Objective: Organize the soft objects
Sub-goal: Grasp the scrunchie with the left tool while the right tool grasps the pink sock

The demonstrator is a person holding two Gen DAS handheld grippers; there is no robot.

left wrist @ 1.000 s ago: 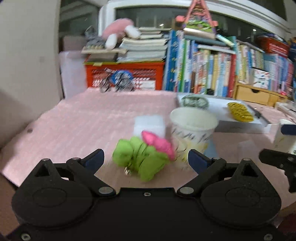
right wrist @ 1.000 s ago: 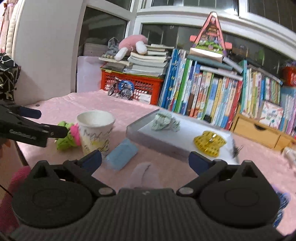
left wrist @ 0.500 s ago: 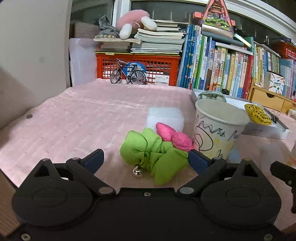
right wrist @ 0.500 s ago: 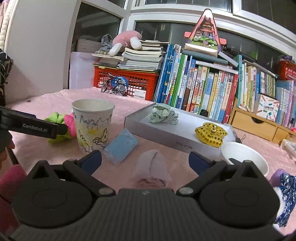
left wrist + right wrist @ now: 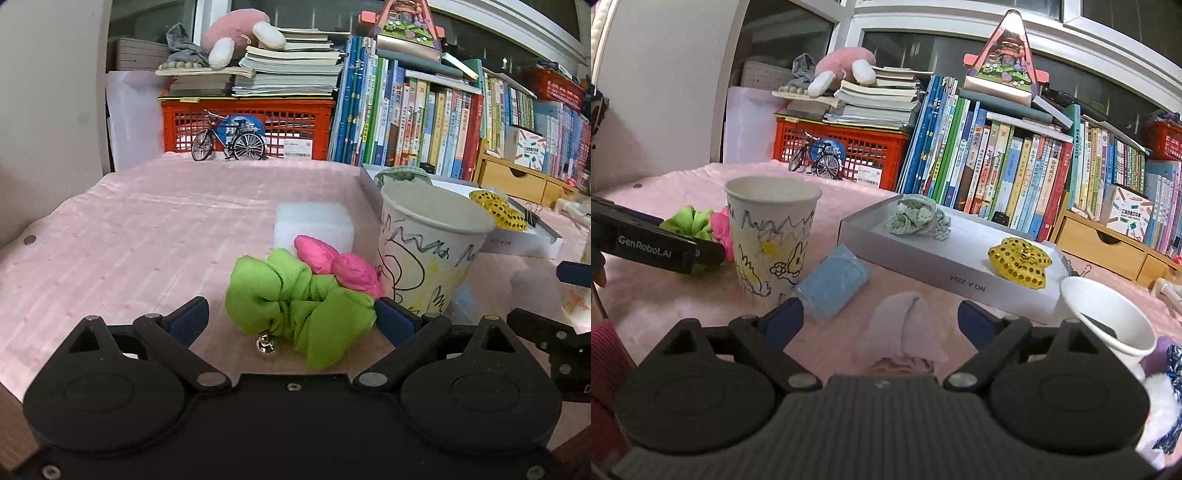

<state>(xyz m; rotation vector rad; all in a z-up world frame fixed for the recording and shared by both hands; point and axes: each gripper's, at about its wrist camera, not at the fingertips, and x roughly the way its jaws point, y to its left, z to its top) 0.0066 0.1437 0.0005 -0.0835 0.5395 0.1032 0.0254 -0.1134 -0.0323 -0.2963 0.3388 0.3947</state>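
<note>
A green scrunchie (image 5: 295, 302) with a small bell lies on the pink tablecloth beside a pink scrunchie (image 5: 340, 262). My left gripper (image 5: 293, 319) is open, its fingers on either side of the green scrunchie; the right fingertip (image 5: 393, 317) is right at the fabric. A pale pink folded cloth (image 5: 905, 332) lies between the fingers of my right gripper (image 5: 881, 321). Its jaws are closing, and the pads stand clear of the cloth. A blue cloth pad (image 5: 831, 284) lies just left of it. A grey box (image 5: 945, 254) holds a green-white scrunchie (image 5: 918, 218) and a yellow dotted one (image 5: 1019, 262).
A doodled paper cup (image 5: 432, 251) stands right of the scrunchies, a white foam block (image 5: 314, 225) behind them. A white cup (image 5: 1104, 317) sits near my right fingertip. Books, a red crate (image 5: 251, 122) and a toy bicycle (image 5: 229, 142) line the far edge.
Both grippers have dropped closer to the table. The green scrunchie now sits between the left fingers, the pale pink cloth between the right ones. The right jaws have narrowed a little.
</note>
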